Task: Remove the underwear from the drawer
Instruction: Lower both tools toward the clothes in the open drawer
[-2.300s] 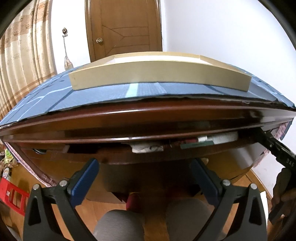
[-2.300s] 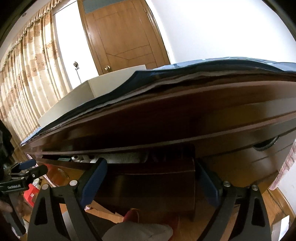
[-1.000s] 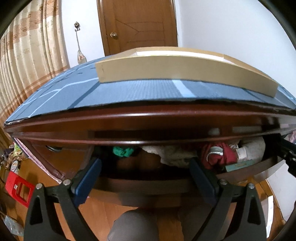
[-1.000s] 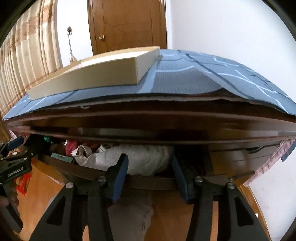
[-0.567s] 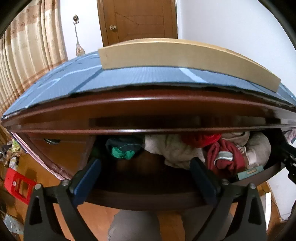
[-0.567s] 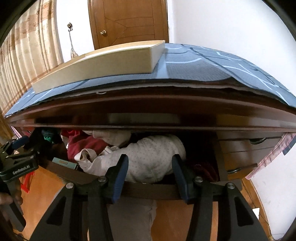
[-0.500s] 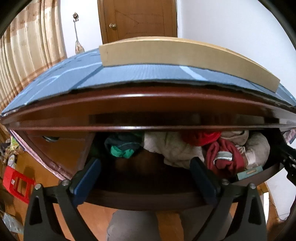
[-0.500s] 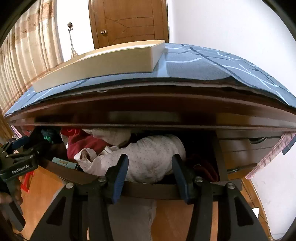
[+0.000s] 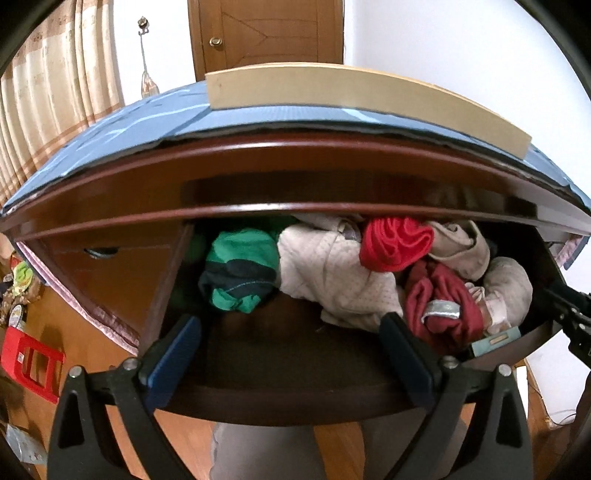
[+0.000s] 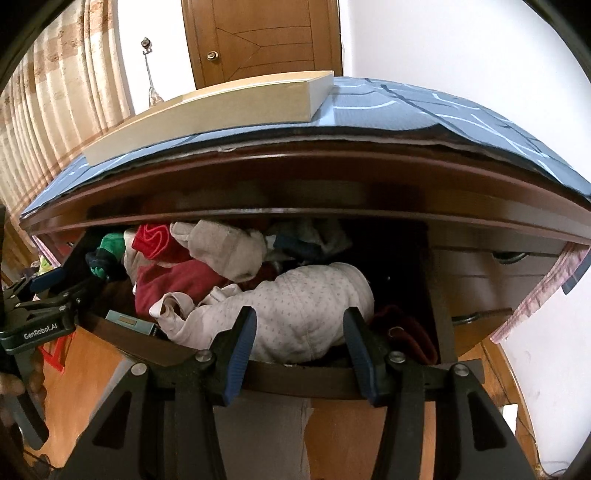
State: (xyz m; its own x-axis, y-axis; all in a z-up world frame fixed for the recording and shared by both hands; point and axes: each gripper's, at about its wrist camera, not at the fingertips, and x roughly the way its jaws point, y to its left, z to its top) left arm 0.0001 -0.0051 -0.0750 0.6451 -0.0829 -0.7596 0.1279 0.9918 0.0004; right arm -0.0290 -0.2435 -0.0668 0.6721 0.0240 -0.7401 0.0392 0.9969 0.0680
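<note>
1. Spilling across the open drawer: heaped underwear, red, cream and green.
2. Hovering at the front edge, left claw spread wide, holding nothing.
3. Poised over a cream dotted garment, right claw half-open, empty.

Standing behind: white wall, closed brown wooden door with round knob. Hanging at left: beige striped curtains. Lying over dark wooden bench: blue patterned mat, carrying a flat pale box. Showing below: orange-brown wood floor, red plastic stool.
</note>
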